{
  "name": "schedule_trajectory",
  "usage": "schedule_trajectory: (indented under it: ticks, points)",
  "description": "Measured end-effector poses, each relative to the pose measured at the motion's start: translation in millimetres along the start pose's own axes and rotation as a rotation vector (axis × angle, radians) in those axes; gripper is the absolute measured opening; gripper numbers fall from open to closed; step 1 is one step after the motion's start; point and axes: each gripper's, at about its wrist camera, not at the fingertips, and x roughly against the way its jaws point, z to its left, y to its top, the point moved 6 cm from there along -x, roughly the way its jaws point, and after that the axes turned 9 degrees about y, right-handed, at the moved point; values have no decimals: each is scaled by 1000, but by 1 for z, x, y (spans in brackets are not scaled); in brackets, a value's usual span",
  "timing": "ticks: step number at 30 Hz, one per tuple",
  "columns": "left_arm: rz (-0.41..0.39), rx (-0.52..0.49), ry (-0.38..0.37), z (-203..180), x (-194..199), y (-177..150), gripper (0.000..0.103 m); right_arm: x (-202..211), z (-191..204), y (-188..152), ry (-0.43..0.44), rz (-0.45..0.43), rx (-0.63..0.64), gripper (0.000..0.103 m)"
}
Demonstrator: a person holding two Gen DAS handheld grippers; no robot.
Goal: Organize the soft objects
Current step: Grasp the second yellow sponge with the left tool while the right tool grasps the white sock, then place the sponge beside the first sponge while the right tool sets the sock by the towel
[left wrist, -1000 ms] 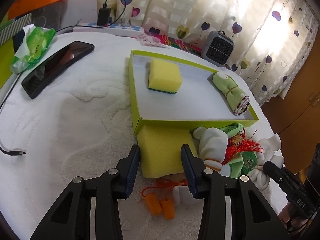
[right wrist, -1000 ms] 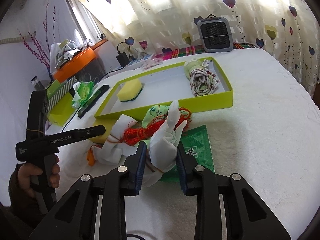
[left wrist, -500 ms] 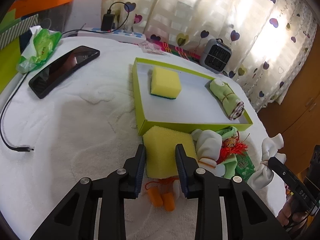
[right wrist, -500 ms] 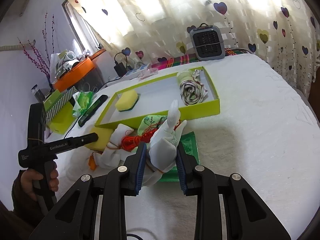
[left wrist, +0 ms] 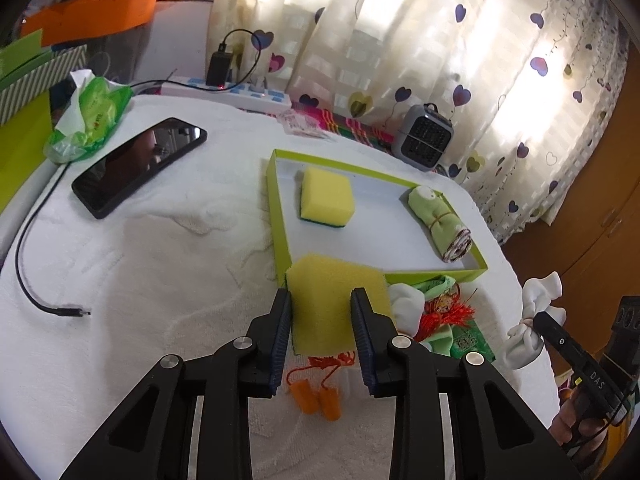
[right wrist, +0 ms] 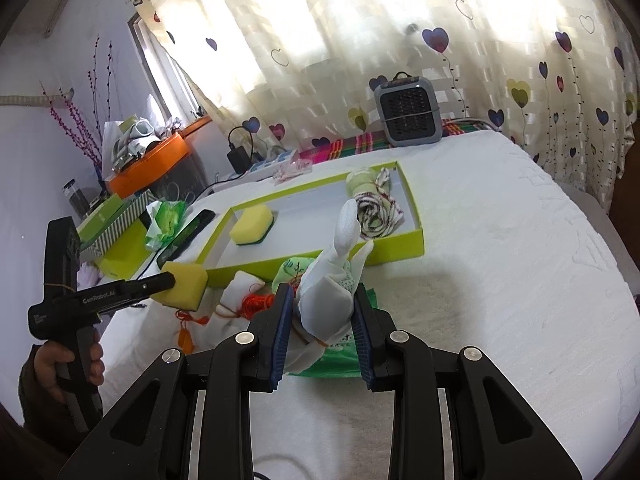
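Observation:
My left gripper (left wrist: 320,312) is shut on a yellow sponge (left wrist: 334,300) and holds it above the white towel, just in front of the green tray (left wrist: 280,216). The tray holds a second yellow sponge (left wrist: 326,202) and a rolled green cloth (left wrist: 438,222). My right gripper (right wrist: 322,310) is shut on a white glove bundle (right wrist: 330,300), lifted above the towel; it also shows in the left wrist view (left wrist: 532,332). A pile of soft items (left wrist: 432,312) with red string lies by the tray's near corner. Orange earplugs (left wrist: 320,400) lie below the left gripper.
A black phone (left wrist: 138,164), a cable (left wrist: 36,264) and a green tissue pack (left wrist: 90,120) lie at the left. A small grey fan (left wrist: 426,142) and a power strip (left wrist: 236,94) stand at the back. A green packet (right wrist: 336,354) lies under the right gripper.
My left gripper closed on the yellow sponge and lifted it. My right gripper rose higher with the white glove bundle and drew back from the pile.

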Motion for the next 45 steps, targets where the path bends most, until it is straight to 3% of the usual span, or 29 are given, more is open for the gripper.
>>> schedule_trajectory:
  ticks: [12,28,45]
  points:
    - [-20,19,-83,-12,11,15,29,1,2,10,-1,-21,16,30]
    - [-12,-26,-62,-22,0,38,29,-10,12,47,5,-4,116,30]
    - [58,-45,-40,-31,-45,53,29,-66,3,77,19,97,145,30]
